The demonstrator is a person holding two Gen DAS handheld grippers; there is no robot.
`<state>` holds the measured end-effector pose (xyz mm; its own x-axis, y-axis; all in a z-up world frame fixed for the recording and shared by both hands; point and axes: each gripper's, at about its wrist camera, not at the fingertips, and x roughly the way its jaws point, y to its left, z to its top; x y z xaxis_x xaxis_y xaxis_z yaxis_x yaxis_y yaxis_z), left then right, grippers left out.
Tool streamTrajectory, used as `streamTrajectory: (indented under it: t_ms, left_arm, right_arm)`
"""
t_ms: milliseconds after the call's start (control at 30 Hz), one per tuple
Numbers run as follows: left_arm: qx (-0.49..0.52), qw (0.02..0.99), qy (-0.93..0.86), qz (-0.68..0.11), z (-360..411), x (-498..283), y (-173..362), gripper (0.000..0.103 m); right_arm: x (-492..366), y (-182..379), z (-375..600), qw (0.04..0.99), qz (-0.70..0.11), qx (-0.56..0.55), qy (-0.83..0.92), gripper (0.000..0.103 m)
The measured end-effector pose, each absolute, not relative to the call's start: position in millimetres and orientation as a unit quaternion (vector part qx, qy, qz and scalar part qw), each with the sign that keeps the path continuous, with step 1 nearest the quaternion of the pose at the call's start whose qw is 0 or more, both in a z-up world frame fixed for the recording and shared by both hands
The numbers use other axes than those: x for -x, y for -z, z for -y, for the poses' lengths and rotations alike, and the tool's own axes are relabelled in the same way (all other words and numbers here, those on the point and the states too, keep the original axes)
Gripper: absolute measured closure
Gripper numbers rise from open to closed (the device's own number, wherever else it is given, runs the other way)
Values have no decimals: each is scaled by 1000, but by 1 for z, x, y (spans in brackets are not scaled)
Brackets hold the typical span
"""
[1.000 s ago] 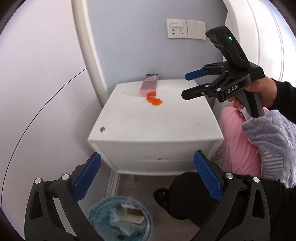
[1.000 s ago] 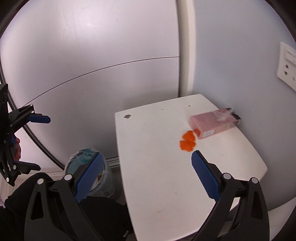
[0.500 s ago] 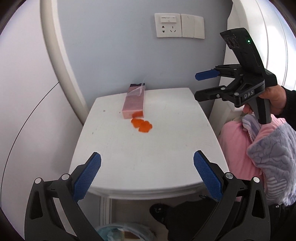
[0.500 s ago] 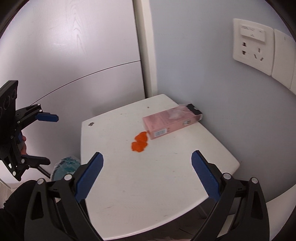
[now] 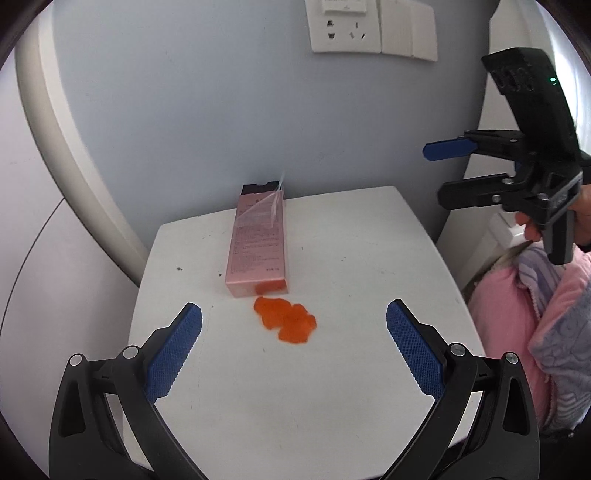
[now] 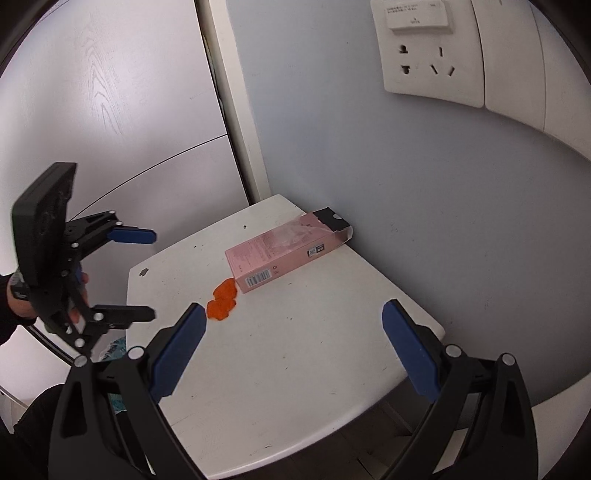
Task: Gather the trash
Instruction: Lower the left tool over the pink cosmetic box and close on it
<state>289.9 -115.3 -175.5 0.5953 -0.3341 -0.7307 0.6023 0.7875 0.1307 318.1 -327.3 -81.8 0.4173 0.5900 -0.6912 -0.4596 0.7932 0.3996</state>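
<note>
A pink carton with a torn-open black end lies flat on the white nightstand, close to the wall. Orange peel scraps lie in a small heap at its near end. My left gripper hovers open just in front of the scraps, nothing between its blue pads. My right gripper is also open and empty, held above the nightstand's right side, a hand on its handle.
A wall socket plate sits above the nightstand. Pink and grey-purple bedding lies to the right. A white door panel is at the left, and a sliver of a bin with teal liner shows below the nightstand's left edge.
Both grippers have moved forward and nearer to the nightstand; carton and scraps loom larger. The bin has dropped out of the left wrist view. Both stay open.
</note>
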Motion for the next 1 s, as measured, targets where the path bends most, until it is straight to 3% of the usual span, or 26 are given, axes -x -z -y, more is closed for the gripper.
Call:
streamTrajectory:
  t_ms: [867, 967, 1000]
  left_arm:
    - [-204, 839, 305, -402, 136, -403, 232, 6]
    - [-203, 834, 313, -406, 136, -406, 235, 16]
    - [-209, 833, 312, -407, 137, -406, 236, 27]
  right_arm:
    - [-373, 121, 294, 815, -456, -38, -356, 10]
    - [-374, 123, 293, 814, -458, -39, -356, 10]
    - [-374, 123, 292, 813, -459, -39, -356, 10]
